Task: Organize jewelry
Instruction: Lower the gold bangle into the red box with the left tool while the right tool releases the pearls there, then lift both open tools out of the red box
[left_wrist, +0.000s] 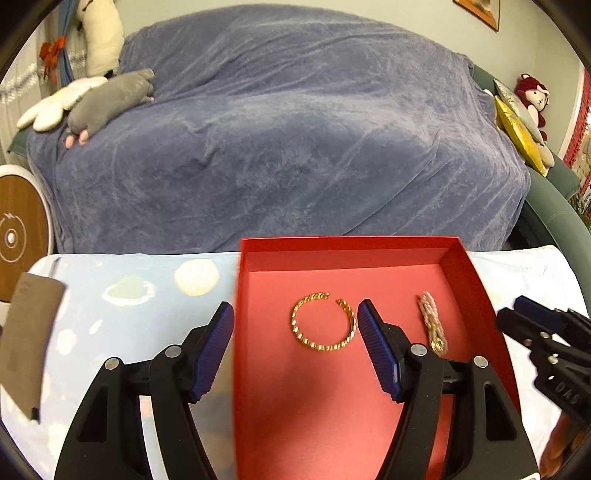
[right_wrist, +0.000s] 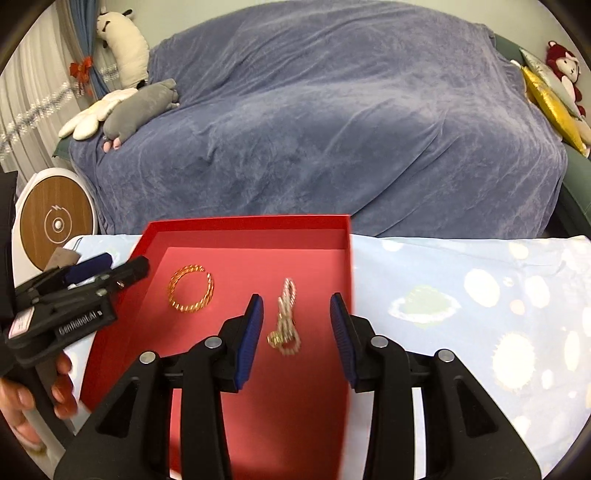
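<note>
We see shallow red cardboard tray (left_wrist: 351, 245) on pale blue patterned cloth (left_wrist: 122, 295). Inside tray: open gold twisted bangle (left_wrist: 323, 322) left of centre, pale gold chain (left_wrist: 432, 325) right of it, pieces apart. Our left gripper (left_wrist: 295, 347) above tray's left wall, jaws spread wide, nothing between pads. Our right gripper (right_wrist: 297, 334) above tray's right half, jaws partly apart, chain lying between them on tray floor, not touched. Blue-grey plush blanket (right_wrist: 332, 129) behind tray.
</note>
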